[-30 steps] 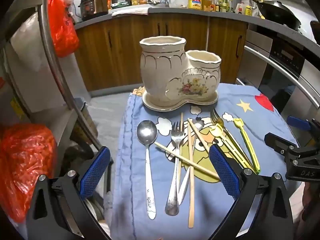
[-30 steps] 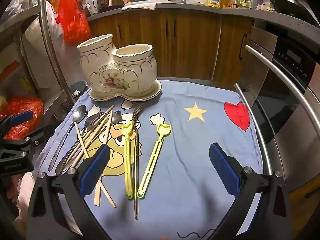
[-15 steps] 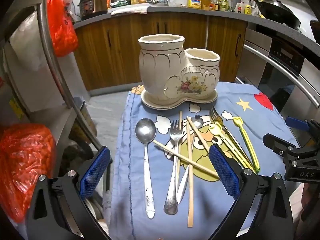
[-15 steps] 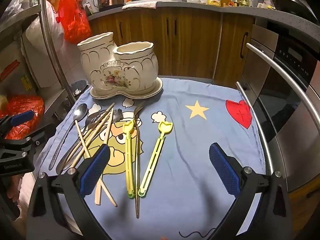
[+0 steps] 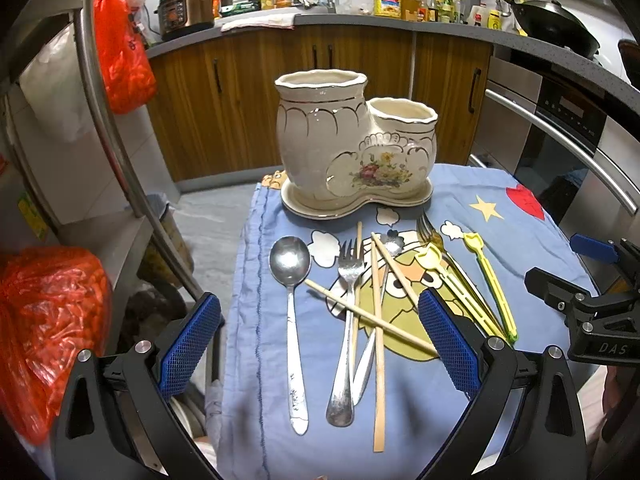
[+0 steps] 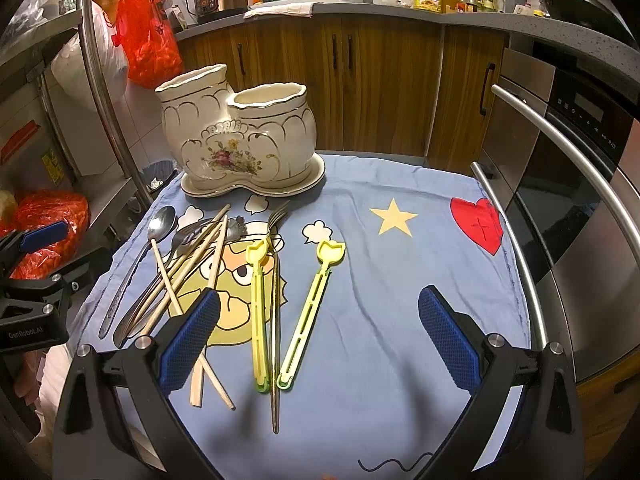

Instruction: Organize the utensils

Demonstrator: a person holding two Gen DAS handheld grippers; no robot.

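Left wrist view: left gripper point(image 5: 318, 344) wide, empty; right gripper point(image 6: 318, 344) likewise. Holder point(image 5: 352, 148) upper centre, seemingly unfilled. Spoon point(image 5: 291, 280), fork point(image 5: 347, 320), chopsticks point(image 5: 378, 340), yellow tongs point(image 6: 308, 312) all on surface point(image 6: 420, 280), mid-frame. Nothing sorted yet.

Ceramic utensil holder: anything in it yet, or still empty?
Appears empty. Nothing rises above either rim of the ceramic holder, though the bottoms are hidden. The spoon, fork and chopsticks lie on the cloth.

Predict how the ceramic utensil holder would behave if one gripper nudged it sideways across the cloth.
The ceramic utensil holder looks thick-walled and probably heavy, so it should resist a light nudge. Its wide attached base makes tipping unlikely. The blue cloth beneath may bunch instead of letting it slide. Glazed ceramic would likely chip if knocked.
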